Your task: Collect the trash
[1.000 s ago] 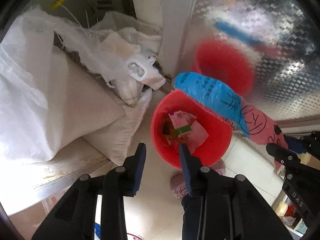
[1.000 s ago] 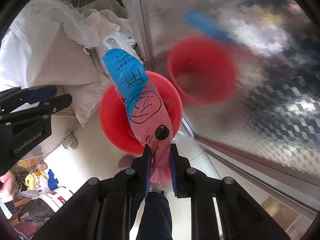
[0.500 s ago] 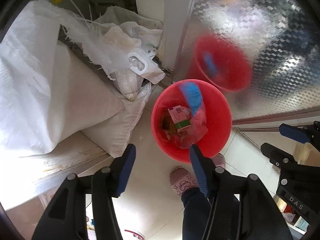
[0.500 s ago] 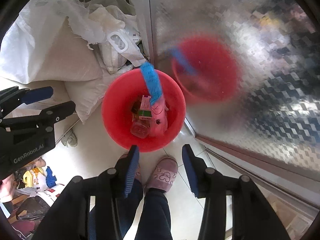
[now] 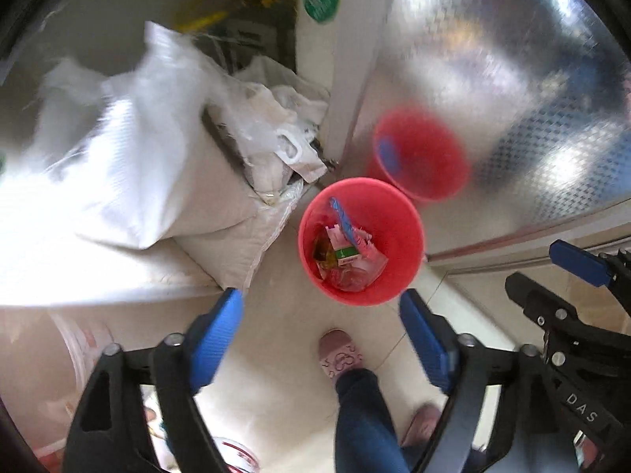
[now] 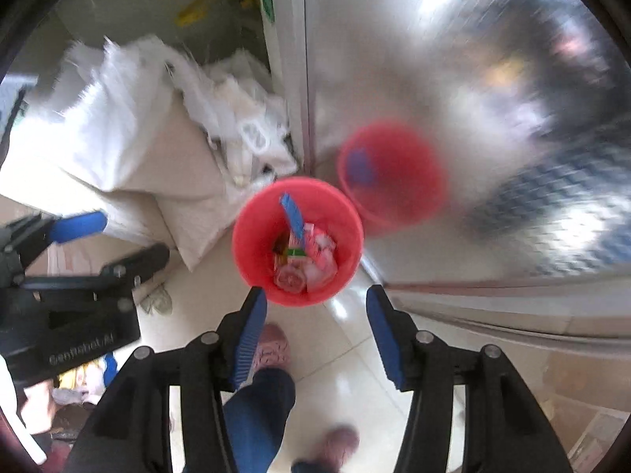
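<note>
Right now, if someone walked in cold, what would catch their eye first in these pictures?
The red bucket on the pale floor, half full of wrappers with a blue strip poking up. Just behind it, its red reflection glows in the shiny metal panel. To the left, white woven sacks are heaped against the wall.

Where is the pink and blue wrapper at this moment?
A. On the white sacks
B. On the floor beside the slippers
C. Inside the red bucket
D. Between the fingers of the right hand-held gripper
C. The wrapper lies in the red bucket with the other trash, and the right hand-held gripper above it is open with nothing between its fingers.
</note>
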Motion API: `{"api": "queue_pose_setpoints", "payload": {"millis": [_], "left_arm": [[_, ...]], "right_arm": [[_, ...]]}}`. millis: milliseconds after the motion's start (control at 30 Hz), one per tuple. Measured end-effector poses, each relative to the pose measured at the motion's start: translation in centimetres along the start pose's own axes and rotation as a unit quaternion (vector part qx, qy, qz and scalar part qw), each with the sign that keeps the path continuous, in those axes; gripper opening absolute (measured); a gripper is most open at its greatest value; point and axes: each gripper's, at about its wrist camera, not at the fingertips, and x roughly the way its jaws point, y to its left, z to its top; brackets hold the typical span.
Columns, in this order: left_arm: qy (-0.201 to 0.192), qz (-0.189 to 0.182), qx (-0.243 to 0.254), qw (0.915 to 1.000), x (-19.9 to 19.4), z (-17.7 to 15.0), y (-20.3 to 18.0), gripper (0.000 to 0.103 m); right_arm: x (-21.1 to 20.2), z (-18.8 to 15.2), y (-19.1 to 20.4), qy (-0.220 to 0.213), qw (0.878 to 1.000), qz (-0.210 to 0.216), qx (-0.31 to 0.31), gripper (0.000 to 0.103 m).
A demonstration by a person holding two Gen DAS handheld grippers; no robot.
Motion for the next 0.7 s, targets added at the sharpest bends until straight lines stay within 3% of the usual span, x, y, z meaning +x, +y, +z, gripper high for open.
{"api": "queue_pose_setpoints", "payload": {"millis": [233,333,433,700], "left_arm": [[-0.055,0.019,-0.039,0.9975,-10.0,-3.8,-1.4,0.083],[-0.087,0.028,-0.047,0.9948,-15.5,-5.6,-2.6,0.084],[-0.127,0.035,-0.047,0.9902,-21.5,-6.9,-4.2,0.09],[-0.251,0.073,-0.043,0.9643,-37.0,-10.4,-8.0,0.096]], "right_arm": [[-9.5,-2.5,0.1,-0.1,0.994,-0.034,-0.021,0.05],[-14.7,-3.5,-0.2,-0.136,0.99,-0.039,-0.03,0.06],[-20.2,-4.9,-0.6,-0.17,0.984,-0.036,-0.025,0.062],[-34.1,-9.3,-2.3,-0.293,0.955,-0.049,-0.011,0.076]]}}
